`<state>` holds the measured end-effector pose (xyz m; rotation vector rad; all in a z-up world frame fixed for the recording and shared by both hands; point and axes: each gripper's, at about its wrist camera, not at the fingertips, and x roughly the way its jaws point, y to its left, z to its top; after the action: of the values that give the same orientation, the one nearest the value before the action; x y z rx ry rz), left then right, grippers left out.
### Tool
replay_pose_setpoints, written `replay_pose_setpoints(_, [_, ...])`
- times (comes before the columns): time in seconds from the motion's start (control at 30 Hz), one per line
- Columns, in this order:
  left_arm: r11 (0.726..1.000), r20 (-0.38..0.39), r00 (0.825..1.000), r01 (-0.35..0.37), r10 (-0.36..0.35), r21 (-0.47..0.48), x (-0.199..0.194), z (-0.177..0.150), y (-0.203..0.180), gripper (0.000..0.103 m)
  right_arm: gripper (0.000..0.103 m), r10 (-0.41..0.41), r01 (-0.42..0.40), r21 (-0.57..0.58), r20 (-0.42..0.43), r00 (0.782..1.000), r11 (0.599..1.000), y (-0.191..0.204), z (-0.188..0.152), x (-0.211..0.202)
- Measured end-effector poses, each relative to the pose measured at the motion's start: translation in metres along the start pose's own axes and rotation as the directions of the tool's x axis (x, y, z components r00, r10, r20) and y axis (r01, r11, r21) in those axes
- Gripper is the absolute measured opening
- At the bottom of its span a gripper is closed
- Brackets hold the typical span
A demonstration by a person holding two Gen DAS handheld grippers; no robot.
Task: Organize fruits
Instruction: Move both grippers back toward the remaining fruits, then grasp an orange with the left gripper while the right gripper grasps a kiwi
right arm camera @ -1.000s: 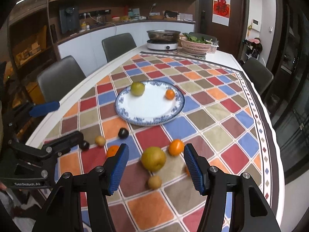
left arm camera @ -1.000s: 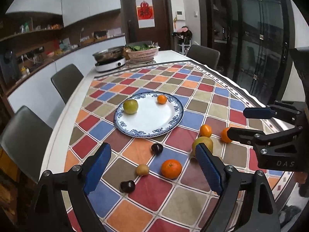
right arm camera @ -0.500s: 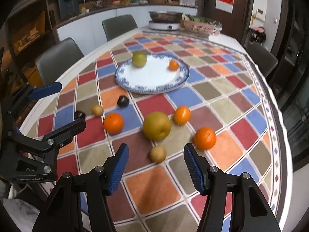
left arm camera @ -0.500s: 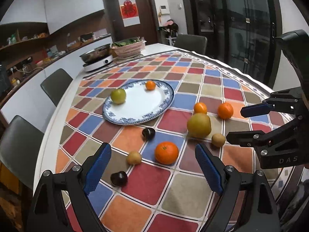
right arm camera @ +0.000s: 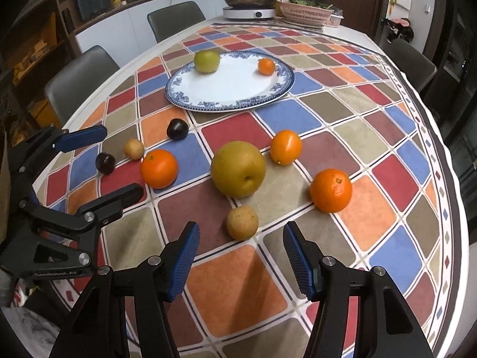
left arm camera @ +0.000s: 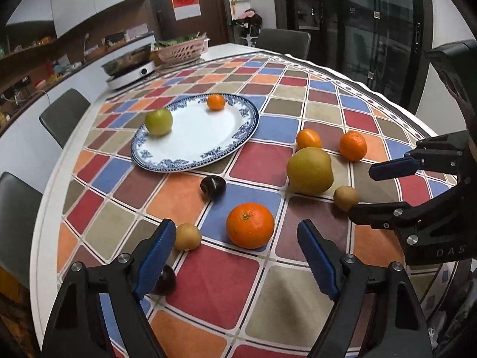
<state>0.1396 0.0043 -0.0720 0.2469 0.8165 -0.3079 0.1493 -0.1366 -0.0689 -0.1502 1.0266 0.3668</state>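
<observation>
A blue-rimmed white plate (left arm camera: 226, 146) (right arm camera: 229, 106) holds a green apple (left arm camera: 159, 121) (right arm camera: 207, 61) and a small orange (left arm camera: 215, 102) (right arm camera: 266, 66). Loose on the checked cloth lie a big yellow pear (left arm camera: 310, 170) (right arm camera: 238, 169), several oranges, two small brown fruits and two dark plums. My left gripper (left arm camera: 237, 258) is open and empty, just short of an orange (left arm camera: 249, 225) (right arm camera: 159, 168). My right gripper (right arm camera: 240, 261) is open and empty, just short of a small brown fruit (right arm camera: 241, 222) (left arm camera: 345, 197).
The oval table (right arm camera: 465, 262) carries a hotpot cooker (right arm camera: 249, 5) and a pink basket of greens (right arm camera: 307, 12) at its far end. Grey chairs (right arm camera: 80, 73) stand around it. Each gripper shows at the edge of the other's view.
Both grippers have moved down and forward toward the loose fruit, which now looks larger and closer. Both stay open. No fruit has moved.
</observation>
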Motion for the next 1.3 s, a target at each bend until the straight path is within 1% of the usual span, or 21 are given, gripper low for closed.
replay_pose_setpoints(0.07, [1.0, -0.014, 1.0, 0.017, -0.018, -0.008, 0.006, 0.001, 0.0, 0.079, 0.054, 0.004, -0.004, 0.007, -0.011, 1.0, 1.0, -0.002, 0.001, 0.004])
replay_pose_setpoints(0.2, [0.999, -0.045, 0.998, 0.044, -0.045, -0.021, 0.018, 0.001, 0.001, 0.071, 0.052, 0.009, -0.009, 0.023, -0.021, 1.0, 1.0, -0.006, 0.003, 0.011])
replay_pose_setpoints(0.23, [0.998, -0.054, 0.997, 0.048, -0.05, -0.027, 0.021, 0.002, 0.001, 0.07, 0.048, 0.01, -0.009, 0.026, -0.023, 1.0, 1.0, -0.007, 0.003, 0.012])
replay_pose_setpoints(0.3, [0.998, -0.067, 0.996, 0.057, -0.06, -0.04, 0.027, 0.002, 0.002, 0.067, 0.046, 0.016, -0.015, 0.033, -0.031, 0.999, 0.999, -0.009, 0.004, 0.016])
replay_pose_setpoints(0.4, [0.997, -0.078, 0.995, 0.064, -0.067, -0.051, 0.032, 0.003, 0.001, 0.065, 0.042, 0.028, -0.026, 0.038, -0.043, 0.999, 0.999, -0.009, 0.004, 0.02])
replay_pose_setpoints(0.47, [0.997, -0.089, 0.994, 0.062, -0.067, -0.053, 0.036, 0.003, 0.001, 0.065, 0.042, 0.032, -0.03, 0.038, -0.044, 0.999, 0.999, -0.009, 0.004, 0.022])
replay_pose_setpoints(0.53, [0.996, -0.096, 0.993, 0.067, -0.073, -0.062, 0.039, 0.004, 0.002, 0.06, 0.042, 0.033, -0.031, 0.038, -0.045, 0.998, 0.999, -0.009, 0.004, 0.024])
replay_pose_setpoints(0.6, [0.995, -0.107, 0.991, 0.072, -0.08, -0.075, 0.042, 0.004, 0.004, 0.058, 0.037, 0.038, -0.036, 0.043, -0.048, 0.998, 0.998, -0.01, 0.005, 0.026])
replay_pose_setpoints(0.67, [0.994, -0.113, 0.99, 0.076, -0.085, -0.084, 0.044, 0.004, 0.004, 0.056, 0.036, 0.043, -0.04, 0.047, -0.055, 0.998, 0.998, -0.01, 0.005, 0.028])
replay_pose_setpoints(0.7, [0.993, -0.117, 0.989, 0.076, -0.086, -0.086, 0.045, 0.004, 0.004, 0.052, 0.035, 0.043, -0.04, 0.049, -0.056, 0.997, 0.998, -0.01, 0.005, 0.029])
replay_pose_setpoints(0.73, [0.993, -0.12, 0.989, 0.078, -0.087, -0.085, 0.046, 0.004, 0.004, 0.046, 0.034, 0.046, -0.043, 0.049, -0.057, 0.997, 0.998, -0.01, 0.005, 0.03])
replay_pose_setpoints(0.77, [0.993, -0.124, 0.988, 0.081, -0.091, -0.084, 0.046, 0.003, 0.003, 0.043, 0.033, 0.051, -0.048, 0.05, -0.056, 0.997, 0.998, -0.01, 0.005, 0.03])
replay_pose_setpoints(0.83, [0.994, -0.126, 0.988, 0.079, -0.089, -0.08, 0.046, 0.003, 0.002, 0.042, 0.028, 0.055, -0.053, 0.045, -0.054, 0.997, 0.998, -0.009, 0.005, 0.03])
replay_pose_setpoints(1.07, [0.994, -0.127, 0.988, 0.08, -0.09, -0.077, 0.043, 0.003, 0.0, 0.042, 0.028, 0.054, -0.052, 0.037, -0.046, 0.997, 0.998, -0.008, 0.004, 0.028])
replay_pose_setpoints(1.3, [0.992, -0.115, 0.989, 0.086, -0.096, -0.096, 0.03, 0.006, -0.003, 0.041, 0.028, 0.07, -0.069, 0.043, -0.022, 0.997, 0.997, -0.009, 0.004, 0.018])
